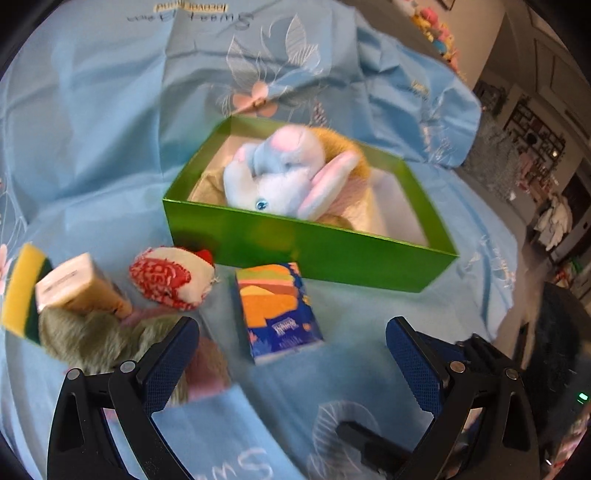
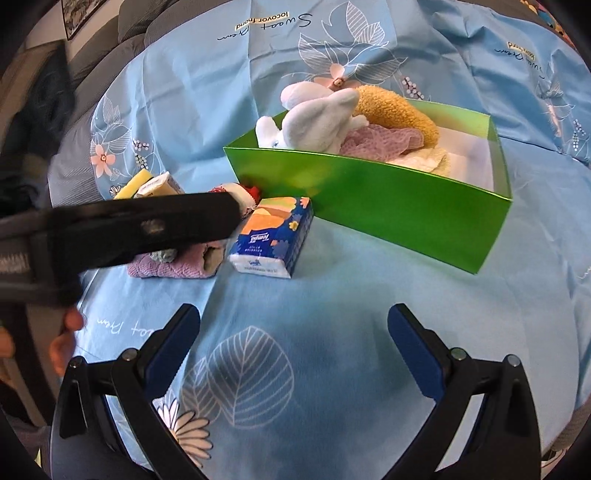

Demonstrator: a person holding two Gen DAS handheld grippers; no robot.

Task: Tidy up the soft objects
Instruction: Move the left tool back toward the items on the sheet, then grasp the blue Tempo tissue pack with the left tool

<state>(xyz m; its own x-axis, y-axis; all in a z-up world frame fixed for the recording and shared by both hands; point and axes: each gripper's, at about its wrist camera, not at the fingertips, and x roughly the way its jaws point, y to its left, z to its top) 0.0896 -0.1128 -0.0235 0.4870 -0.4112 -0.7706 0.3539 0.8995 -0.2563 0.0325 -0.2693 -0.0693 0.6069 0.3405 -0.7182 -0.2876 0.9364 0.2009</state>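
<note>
A green box [image 1: 310, 243] [image 2: 388, 206] holds a white-blue plush bunny [image 1: 284, 173] [image 2: 314, 118], a yellow plush [image 2: 399, 110] and cloths. In front of it lie a tissue pack [image 1: 277, 310] [image 2: 273, 236], a red-white stuffed toy [image 1: 173, 277], a cream carton [image 1: 77, 284], a yellow-green sponge [image 1: 24, 291], a grey-green furry cloth [image 1: 88, 339] and a pink cloth [image 2: 173, 266]. My left gripper [image 1: 291, 354] is open, just before the tissue pack; in the right wrist view it shows as a dark body [image 2: 140, 229]. My right gripper [image 2: 293, 339] is open and empty over bare cloth.
A light blue printed cloth [image 2: 332, 295] covers the surface. The surface's edge falls away at the right in the left wrist view [image 1: 517, 295], with room furniture beyond. A grey sofa back [image 2: 122, 29] lies behind.
</note>
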